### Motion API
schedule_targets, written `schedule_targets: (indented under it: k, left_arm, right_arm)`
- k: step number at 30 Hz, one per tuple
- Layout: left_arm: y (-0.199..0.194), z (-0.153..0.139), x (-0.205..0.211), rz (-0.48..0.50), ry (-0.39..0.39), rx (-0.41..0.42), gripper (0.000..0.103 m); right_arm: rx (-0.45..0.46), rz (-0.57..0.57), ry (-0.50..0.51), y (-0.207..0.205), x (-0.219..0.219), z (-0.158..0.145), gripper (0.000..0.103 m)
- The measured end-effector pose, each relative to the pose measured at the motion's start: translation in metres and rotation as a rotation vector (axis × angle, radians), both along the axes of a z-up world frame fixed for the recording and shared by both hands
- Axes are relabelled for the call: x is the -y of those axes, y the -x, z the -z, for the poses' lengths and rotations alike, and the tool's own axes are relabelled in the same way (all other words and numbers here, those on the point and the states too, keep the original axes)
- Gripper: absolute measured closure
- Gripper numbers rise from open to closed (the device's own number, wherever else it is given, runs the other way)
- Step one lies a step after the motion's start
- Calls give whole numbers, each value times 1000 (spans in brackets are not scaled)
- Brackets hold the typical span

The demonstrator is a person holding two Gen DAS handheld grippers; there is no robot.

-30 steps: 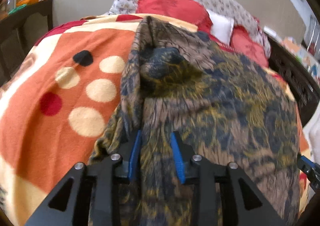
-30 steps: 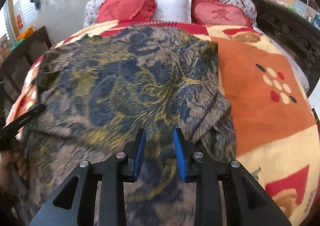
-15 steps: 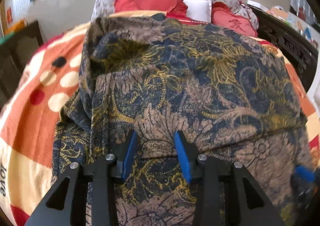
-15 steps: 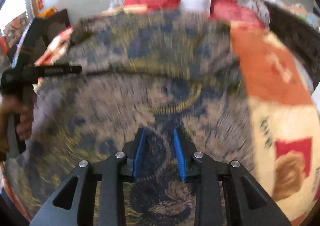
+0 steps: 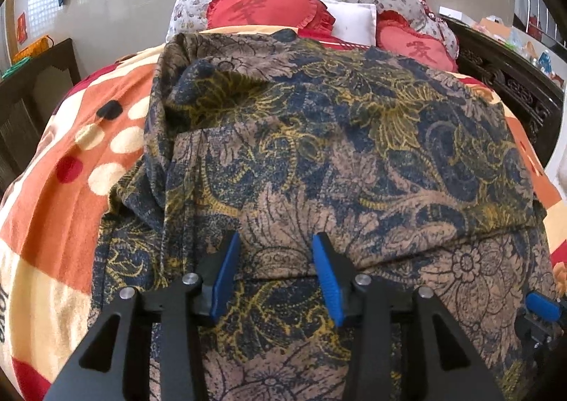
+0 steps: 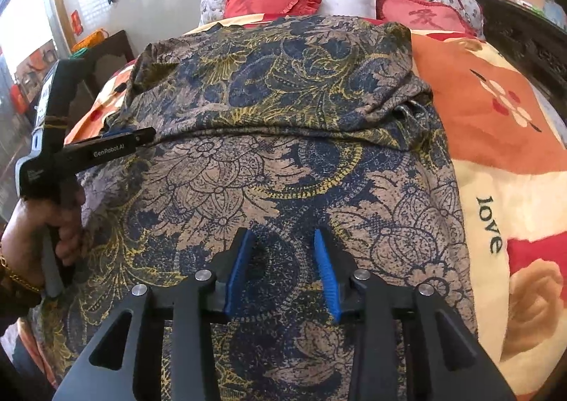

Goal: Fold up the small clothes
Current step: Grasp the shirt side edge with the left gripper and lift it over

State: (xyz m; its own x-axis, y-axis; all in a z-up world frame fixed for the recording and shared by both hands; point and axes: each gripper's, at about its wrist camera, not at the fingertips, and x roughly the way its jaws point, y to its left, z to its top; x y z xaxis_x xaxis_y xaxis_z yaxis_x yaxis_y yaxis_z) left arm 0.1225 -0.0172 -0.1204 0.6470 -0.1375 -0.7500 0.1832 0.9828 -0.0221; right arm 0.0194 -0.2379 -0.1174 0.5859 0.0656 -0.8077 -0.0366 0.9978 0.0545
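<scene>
1. The left gripper is being held with fingers wide apart, nothing between them; a second ago cloth was being pinched there.
2. The right gripper is likewise being held wide and empty.
3. The patterned garment is now lying folded across itself on the bed, its folded edge resting mid-cloth.
4. One fold is judged finished; another is probably being prepared.

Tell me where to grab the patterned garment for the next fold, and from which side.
Probably take the patterned garment at the near corners of its folded-over top layer, whose edge runs crosswise. Bring the left gripper in from the left side and the right gripper from the right, low along the blanket. Both stand open, holding nothing, and the exposed edge gives the fingers a lip to pinch.
</scene>
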Motion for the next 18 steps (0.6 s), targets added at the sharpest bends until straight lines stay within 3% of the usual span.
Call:
schedule_targets:
  k: [16,18]
  left_arm:
    - [0,-2,-6,1,16,0,56]
    - [4,-8,-10,28,21,-28,53]
  right_arm:
    - [3,0,20,-3,-3,1,52]
    - [2,1,26,-4,-3,2,52]
